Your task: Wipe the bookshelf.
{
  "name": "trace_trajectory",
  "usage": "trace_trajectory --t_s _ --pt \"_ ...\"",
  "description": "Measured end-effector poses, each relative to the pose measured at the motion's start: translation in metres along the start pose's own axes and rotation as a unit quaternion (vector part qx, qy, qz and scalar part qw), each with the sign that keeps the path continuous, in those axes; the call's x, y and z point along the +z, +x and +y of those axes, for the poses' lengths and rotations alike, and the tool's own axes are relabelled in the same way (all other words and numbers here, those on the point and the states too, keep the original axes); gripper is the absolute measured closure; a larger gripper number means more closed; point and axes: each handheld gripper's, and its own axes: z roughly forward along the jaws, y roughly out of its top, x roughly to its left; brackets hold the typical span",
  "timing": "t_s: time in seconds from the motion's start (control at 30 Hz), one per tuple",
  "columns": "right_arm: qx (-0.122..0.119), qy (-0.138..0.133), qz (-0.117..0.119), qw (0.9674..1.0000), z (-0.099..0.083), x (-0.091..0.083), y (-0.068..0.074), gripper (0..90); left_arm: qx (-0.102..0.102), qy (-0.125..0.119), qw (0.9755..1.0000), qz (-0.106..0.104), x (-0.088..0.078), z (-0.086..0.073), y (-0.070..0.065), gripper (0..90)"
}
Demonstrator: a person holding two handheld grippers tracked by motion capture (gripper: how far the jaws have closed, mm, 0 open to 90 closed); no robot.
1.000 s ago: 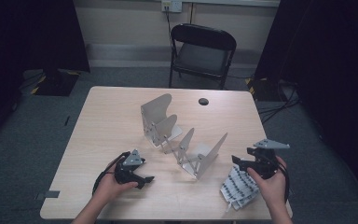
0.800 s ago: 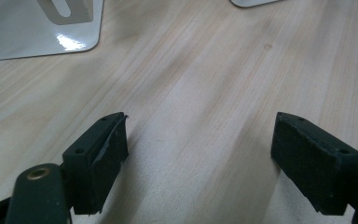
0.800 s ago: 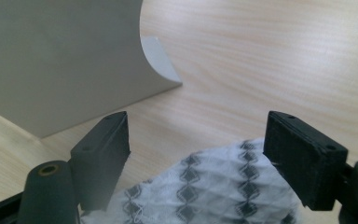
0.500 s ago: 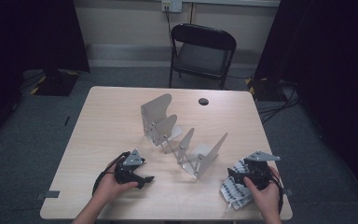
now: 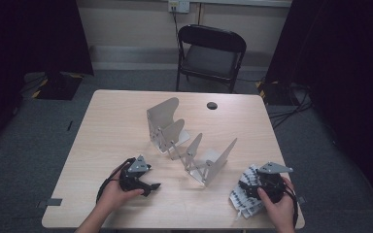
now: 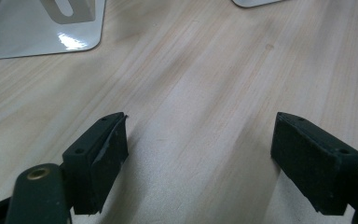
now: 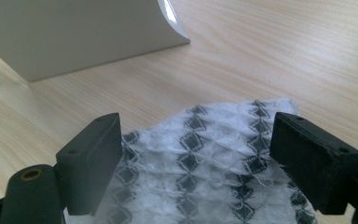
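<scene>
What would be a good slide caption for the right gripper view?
Open right gripper poised over a black-and-white patterned cloth on the wooden table, a metal rack behind.

My left gripper [image 5: 148, 186] rests near left, jaws wide apart; my right gripper [image 5: 250, 185], near right, has just been opening its jaws.

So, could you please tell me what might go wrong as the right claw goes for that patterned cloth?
The cloth lies flat between the open right claw, so its tips may scrape the table and pinch only a loose fold. The cloth also sits near the table's edge and the metal rack, so a tug could drag it off or snag it.
</scene>
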Motion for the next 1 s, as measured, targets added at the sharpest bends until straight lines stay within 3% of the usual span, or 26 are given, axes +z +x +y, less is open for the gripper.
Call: trace_trajectory --t_s 0.17,0.4,0.53,0.67,1.0 --pt "0.002 0.017 0.012 0.9998 -0.009 0.011 -0.005 16.5 0.000 -0.001 1.0000 0.000 0.000 0.000 0.000 18.4" --pt "0.012 -0.004 0.033 0.9994 -0.016 0.019 -0.009 15.0 -0.003 -0.002 1.0000 0.001 0.000 0.000 0.000 18.4" --pt "0.016 -0.020 0.028 0.9993 -0.021 0.019 -0.008 15.0 -0.002 0.000 1.0000 0.003 0.000 0.000 0.000 18.4" --pt "0.017 -0.019 0.024 0.9994 -0.021 0.018 -0.006 15.0 -0.003 0.000 1.0000 0.003 0.000 0.000 0.001 18.4" --pt "0.021 -0.019 0.024 0.9993 -0.021 0.018 -0.006 14.9 0.003 0.044 0.9990 0.000 -0.005 0.009 -0.001 27.3"
